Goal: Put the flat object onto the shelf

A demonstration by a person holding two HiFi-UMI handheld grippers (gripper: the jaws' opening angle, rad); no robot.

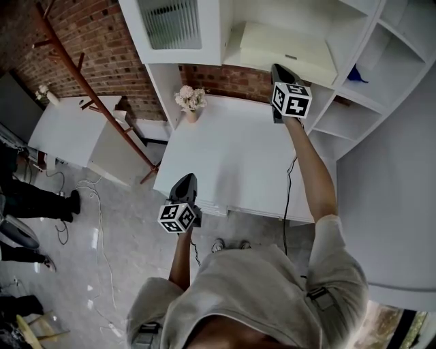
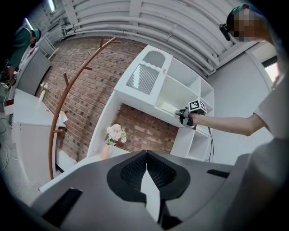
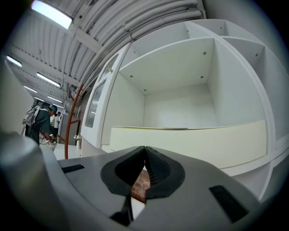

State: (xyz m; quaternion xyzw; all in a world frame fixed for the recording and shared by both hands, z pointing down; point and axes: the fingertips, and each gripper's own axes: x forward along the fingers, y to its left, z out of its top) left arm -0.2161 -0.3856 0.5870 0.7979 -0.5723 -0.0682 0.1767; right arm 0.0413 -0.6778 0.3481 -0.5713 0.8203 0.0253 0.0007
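Flat object lies in the shelf cubby, top centre of the head view, cream and lying flat. Lower left, the left gripper hangs at the table edge, jaws pinched together on nothing. Further up, the right gripper sits just in front of the object's front edge, jaws closed too, empty.

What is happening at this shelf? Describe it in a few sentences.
A person works with two hand-held grippers. The flat cream object already lies in a shelf compartment. The right hand-held gripper is raised in front of it, jaws shut and empty. The left hand-held gripper hangs low by the white table, also shut and empty.
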